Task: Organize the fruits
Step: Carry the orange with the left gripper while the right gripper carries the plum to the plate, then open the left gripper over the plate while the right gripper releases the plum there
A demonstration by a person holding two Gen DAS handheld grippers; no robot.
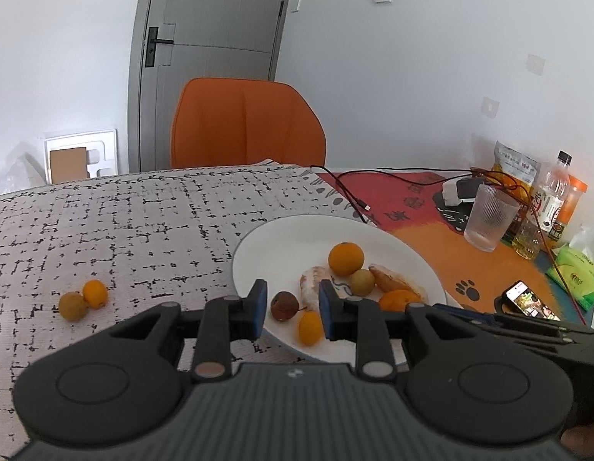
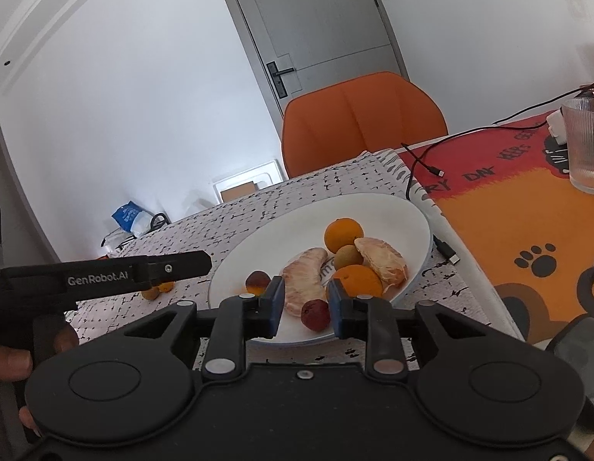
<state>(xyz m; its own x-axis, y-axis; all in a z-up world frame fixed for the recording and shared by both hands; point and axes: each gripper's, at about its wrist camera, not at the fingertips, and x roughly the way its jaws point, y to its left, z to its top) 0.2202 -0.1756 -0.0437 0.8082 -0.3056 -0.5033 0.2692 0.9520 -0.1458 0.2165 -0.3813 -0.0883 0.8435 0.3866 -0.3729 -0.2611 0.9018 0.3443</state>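
Observation:
A white plate (image 1: 266, 246) (image 2: 393, 207) on the patterned cloth holds an orange (image 1: 345, 258) (image 2: 343, 233), peeled pomelo segments (image 2: 306, 280), a brownish round fruit (image 1: 361, 281), a dark red fruit (image 1: 284, 305) and a small kumquat (image 1: 310, 327). Two small fruits, one kumquat (image 1: 95, 293) and one yellow-brown (image 1: 72, 305), lie on the cloth left of the plate. My left gripper (image 1: 291, 309) is open and empty above the plate's near edge. My right gripper (image 2: 306, 307) is open and empty, with a red fruit (image 2: 315, 314) on the plate between its fingers.
A ribbed glass (image 1: 489, 217), bottles (image 1: 554, 192), a snack bag (image 1: 514, 165), a green tissue pack (image 1: 575, 274), a phone (image 1: 529, 301) and cables (image 1: 374, 188) sit on the orange mat at right. An orange chair (image 1: 247, 123) stands behind the table.

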